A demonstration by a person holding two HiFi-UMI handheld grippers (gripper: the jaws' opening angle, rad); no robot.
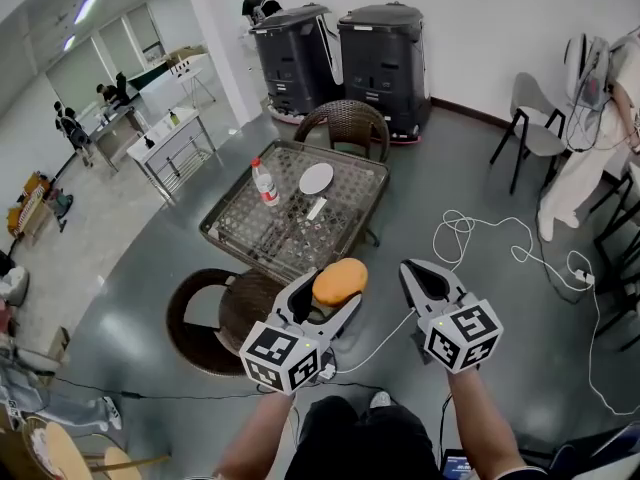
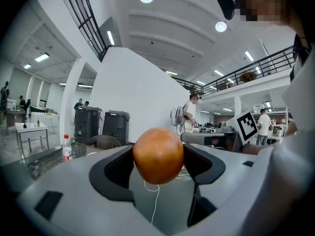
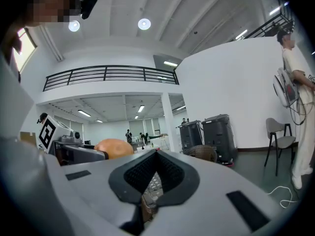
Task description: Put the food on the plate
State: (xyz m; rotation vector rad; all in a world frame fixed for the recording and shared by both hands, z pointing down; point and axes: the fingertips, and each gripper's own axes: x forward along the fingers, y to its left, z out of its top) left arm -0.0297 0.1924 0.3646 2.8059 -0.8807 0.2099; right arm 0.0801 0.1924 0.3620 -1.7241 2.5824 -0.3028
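An orange bun-shaped piece of food [image 1: 340, 281] is clamped between the jaws of my left gripper [image 1: 332, 290], held up well short of the table; it fills the middle of the left gripper view [image 2: 158, 155] and peeks in at the left of the right gripper view [image 3: 113, 147]. My right gripper [image 1: 420, 277] is beside it to the right, jaws closed together with nothing between them [image 3: 155, 157]. A white plate [image 1: 316, 178] lies on the far part of the glass-topped table [image 1: 245, 230].
On the table stand a clear bottle with a red cap [image 1: 266, 183] and a small white object [image 1: 315, 208]. Wicker chairs stand behind [image 1: 344, 123] and in front [image 1: 215, 318] of the table. White cables [image 1: 480, 236] trail over the floor on the right. Two dark machines [image 1: 340, 58] stand by the wall.
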